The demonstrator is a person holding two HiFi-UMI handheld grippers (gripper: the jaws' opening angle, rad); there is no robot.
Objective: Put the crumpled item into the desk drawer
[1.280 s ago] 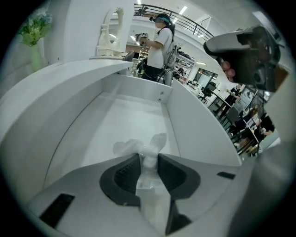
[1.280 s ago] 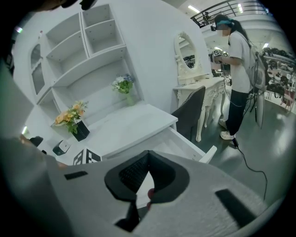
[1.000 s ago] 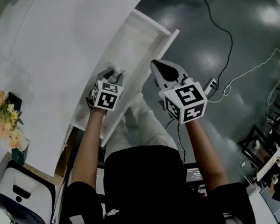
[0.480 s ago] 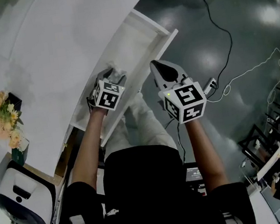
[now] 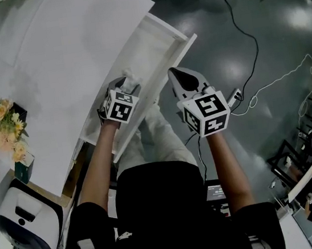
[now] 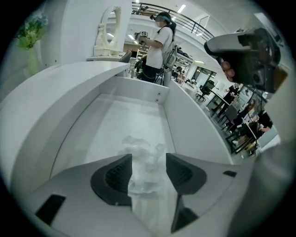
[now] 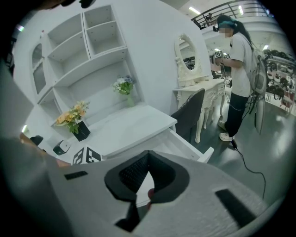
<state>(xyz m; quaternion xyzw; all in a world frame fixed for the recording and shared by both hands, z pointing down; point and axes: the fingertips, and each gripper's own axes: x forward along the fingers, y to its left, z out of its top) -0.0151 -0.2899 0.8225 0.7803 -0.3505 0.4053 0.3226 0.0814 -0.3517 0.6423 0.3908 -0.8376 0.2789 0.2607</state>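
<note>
The white desk drawer (image 5: 158, 40) stands pulled open, its pale floor (image 6: 120, 115) showing in the left gripper view. A crumpled, translucent white item (image 6: 144, 159) rests on the drawer floor. My left gripper (image 6: 149, 159) hangs over the drawer's near end (image 5: 125, 86), pointing steeply down. Its jaws have just been opening and now stand wide, with the crumpled item between them and the pads not pressing on it. My right gripper (image 5: 179, 78) is held outside the drawer's front, to the right, above the floor. Its jaws (image 7: 148, 157) meet with nothing in them.
The white desk top (image 5: 60, 54) lies left of the drawer, with a bunch of flowers in a dark vase (image 5: 4, 128) near its end. Cables (image 5: 247, 39) run over the dark floor. A person (image 7: 238, 69) stands by a mirrored dressing table (image 7: 187, 55).
The left gripper's jaws stand a little wider than before. Both hands have kept their places.
</note>
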